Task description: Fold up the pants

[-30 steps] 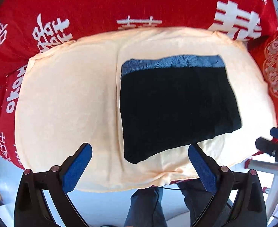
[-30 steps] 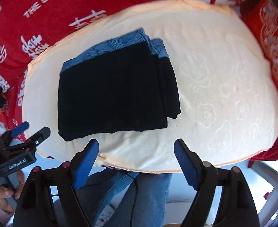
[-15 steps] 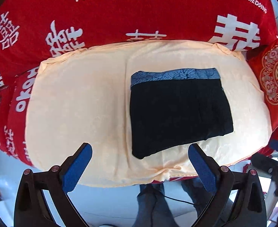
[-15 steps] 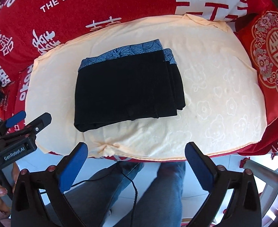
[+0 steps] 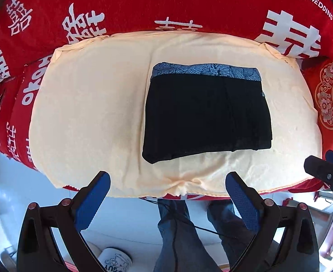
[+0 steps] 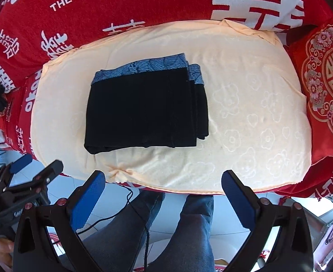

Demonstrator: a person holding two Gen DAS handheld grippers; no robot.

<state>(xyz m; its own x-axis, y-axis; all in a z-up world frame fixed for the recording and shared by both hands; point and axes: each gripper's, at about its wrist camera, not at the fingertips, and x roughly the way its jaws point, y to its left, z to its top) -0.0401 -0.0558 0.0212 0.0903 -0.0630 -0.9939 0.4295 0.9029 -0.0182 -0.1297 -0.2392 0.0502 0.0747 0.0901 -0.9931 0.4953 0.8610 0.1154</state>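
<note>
Black pants [image 5: 207, 115] with a blue patterned waistband lie folded into a compact rectangle on a cream cushion [image 5: 87, 113]. The same bundle of pants [image 6: 146, 108] shows in the right wrist view, left of the middle of the cushion [image 6: 257, 113]. My left gripper [image 5: 167, 176] hangs high above the cushion's near edge, open, with nothing between its blue pads. My right gripper [image 6: 161, 174] is also open and empty, well above the near edge. Each gripper shows at the edge of the other's view: the right gripper [image 5: 325, 172], the left gripper [image 6: 25, 181].
The cushion rests on a red cloth [image 5: 189, 2] with white lettering. A red embroidered pillow [image 6: 325, 86] lies to the right. A person's legs in jeans [image 6: 166, 231] stand below the near edge on a light floor, with a black cable across them.
Both grippers have risen, so the cushion and pants look smaller and more floor shows. The right gripper's jaws widened early on. The pants have not moved.
</note>
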